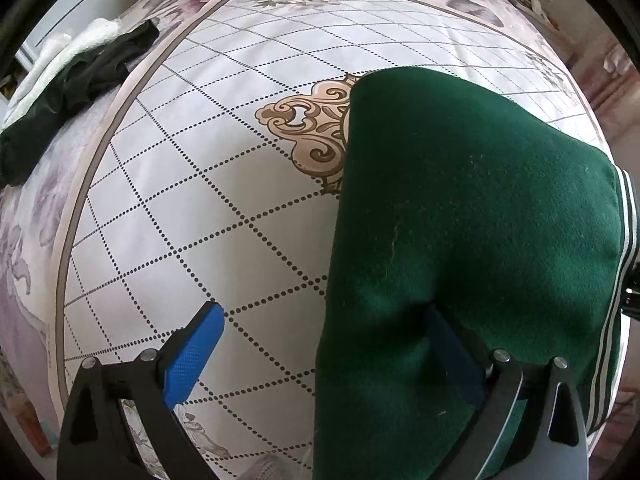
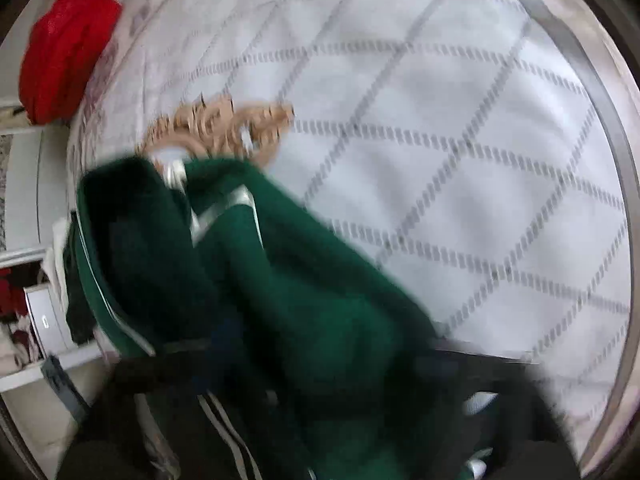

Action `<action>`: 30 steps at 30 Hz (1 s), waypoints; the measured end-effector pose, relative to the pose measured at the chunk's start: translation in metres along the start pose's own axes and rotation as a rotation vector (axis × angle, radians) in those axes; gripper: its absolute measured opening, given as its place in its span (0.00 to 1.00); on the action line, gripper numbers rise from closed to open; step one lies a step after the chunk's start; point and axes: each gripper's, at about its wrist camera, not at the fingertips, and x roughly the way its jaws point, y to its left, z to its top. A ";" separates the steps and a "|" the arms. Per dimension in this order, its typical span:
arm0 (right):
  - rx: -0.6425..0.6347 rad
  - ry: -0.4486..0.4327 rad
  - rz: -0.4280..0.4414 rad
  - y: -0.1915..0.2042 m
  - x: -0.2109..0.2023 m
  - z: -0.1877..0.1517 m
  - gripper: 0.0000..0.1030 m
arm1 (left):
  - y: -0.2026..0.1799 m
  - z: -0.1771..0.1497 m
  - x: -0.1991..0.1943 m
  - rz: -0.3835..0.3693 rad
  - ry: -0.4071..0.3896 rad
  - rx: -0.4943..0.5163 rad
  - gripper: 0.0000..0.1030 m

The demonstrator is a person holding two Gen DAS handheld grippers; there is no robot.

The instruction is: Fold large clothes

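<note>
The green garment (image 1: 460, 220) was apparently pinched by the blurred right gripper (image 2: 320, 364); the left gripper (image 1: 324, 356), gaping and holding nothing, was best closed on its near edge.

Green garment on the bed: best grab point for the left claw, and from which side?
The long left edge of the green garment, where it lies flat on the bedspread. Come from the bare bedspread side, one finger sliding under. The left claw is open, its right finger already covered by cloth.

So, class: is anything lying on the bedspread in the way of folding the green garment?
Nothing visible does. The green garment lies on bare bedspread; the dark clothes sit apart at its edge.
</note>
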 end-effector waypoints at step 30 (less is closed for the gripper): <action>0.057 0.369 0.276 0.076 0.039 -0.035 0.32 | 0.031 -0.148 -0.096 0.220 0.030 -0.078 1.00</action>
